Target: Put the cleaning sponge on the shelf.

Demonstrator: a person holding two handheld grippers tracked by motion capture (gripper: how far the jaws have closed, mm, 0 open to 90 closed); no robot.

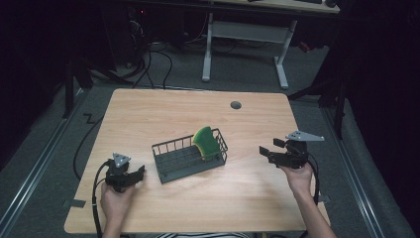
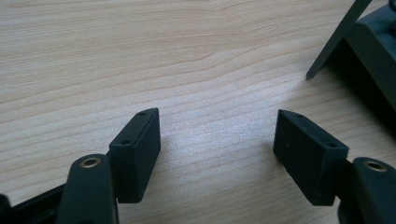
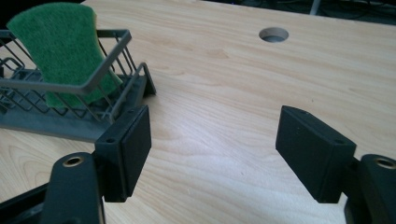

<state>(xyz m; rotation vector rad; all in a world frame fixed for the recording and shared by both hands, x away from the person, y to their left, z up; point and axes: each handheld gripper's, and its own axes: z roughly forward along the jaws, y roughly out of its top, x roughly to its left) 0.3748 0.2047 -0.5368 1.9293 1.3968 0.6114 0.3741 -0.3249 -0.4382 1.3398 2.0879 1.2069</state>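
A green sponge (image 1: 204, 141) stands on edge in the right end of the wire rack (image 1: 171, 158), mid-worktop (image 1: 148, 109). Both the left tongs (image 1: 140, 173) and right tongs (image 1: 264, 150) sit apart, empty, flanking the rack. Any next move seems to need a fresh approach.

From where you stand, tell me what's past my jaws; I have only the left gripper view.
Observer: A dark wire basket sits mid-table, right of your left gripper.
Operator: Say what's in it.
Observer: A green sponge, standing on edge against the basket's right end.
Operator: Report the right gripper.
Observer: The right gripper is open and empty, right of the basket, pointed toward it and apart from it.
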